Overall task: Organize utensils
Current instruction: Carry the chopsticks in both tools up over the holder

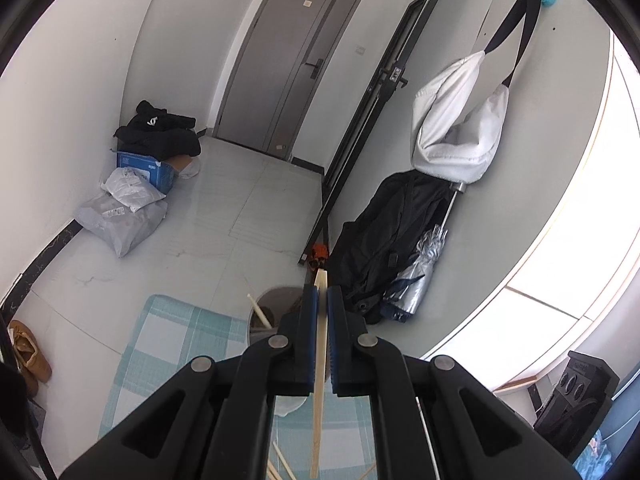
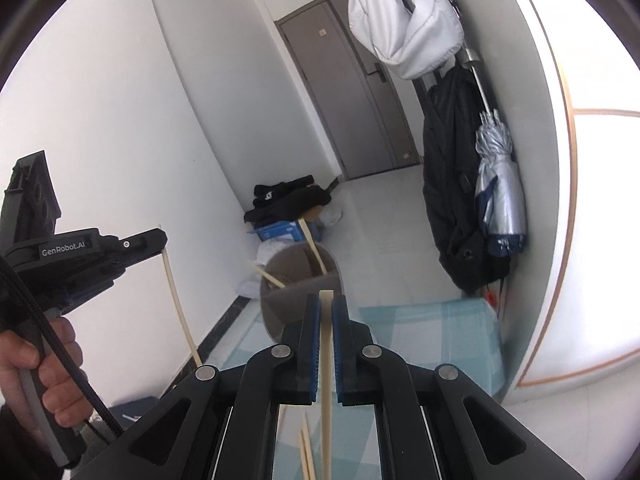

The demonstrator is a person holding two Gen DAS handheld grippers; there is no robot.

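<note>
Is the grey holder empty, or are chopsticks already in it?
Not empty: two chopsticks lean inside the grey holder, ends poking above its rim.

Left gripper (image 1: 323,294): raised, jaws clamped on a chopstick (image 1: 320,360).
Right gripper (image 2: 326,304): pads pinching another chopstick (image 2: 326,360).
Left hand (image 2: 38,364): wrapped round the handle.

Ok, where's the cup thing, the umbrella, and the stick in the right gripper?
Gray cup (image 2: 276,300): right wrist view, on its front wall.
Silver umbrella (image 2: 500,184): right wrist view, on its folded canopy.
Chopstick (image 2: 326,360): right wrist view, mid-shaft between the right gripper's pads.
</note>
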